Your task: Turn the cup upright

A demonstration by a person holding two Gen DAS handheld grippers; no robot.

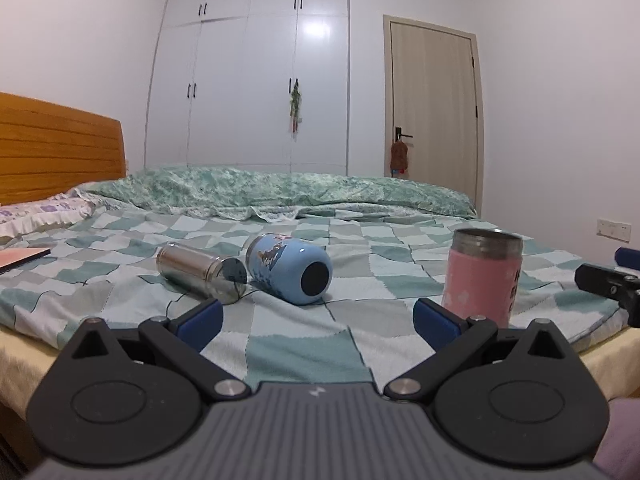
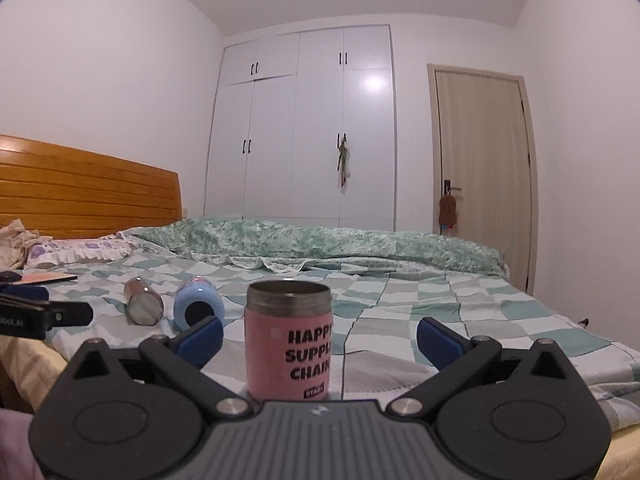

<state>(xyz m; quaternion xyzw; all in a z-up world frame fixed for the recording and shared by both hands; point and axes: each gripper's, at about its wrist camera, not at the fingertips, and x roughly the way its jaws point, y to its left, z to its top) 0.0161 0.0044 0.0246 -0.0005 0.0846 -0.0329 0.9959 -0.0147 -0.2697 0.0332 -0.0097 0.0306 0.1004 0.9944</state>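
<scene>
A pink cup (image 2: 289, 340) with a steel rim stands upright on the checked bedspread, mouth up; it also shows in the left wrist view (image 1: 482, 278). A blue cup (image 1: 289, 269) lies on its side with its dark base toward me, also in the right wrist view (image 2: 198, 307). A steel cup (image 1: 201, 271) lies on its side next to it, also in the right wrist view (image 2: 143, 306). My left gripper (image 1: 318, 322) is open and empty, short of the blue cup. My right gripper (image 2: 320, 338) is open, with the pink cup standing between its fingers, untouched.
The bed's checked cover (image 1: 304, 336) has a rolled green quilt (image 1: 280, 190) at the far side. A wooden headboard (image 1: 56, 148) and pillow (image 1: 40, 212) are at left, with a flat pink book (image 1: 20, 258). A white wardrobe (image 1: 248, 80) and door (image 1: 434, 100) stand behind.
</scene>
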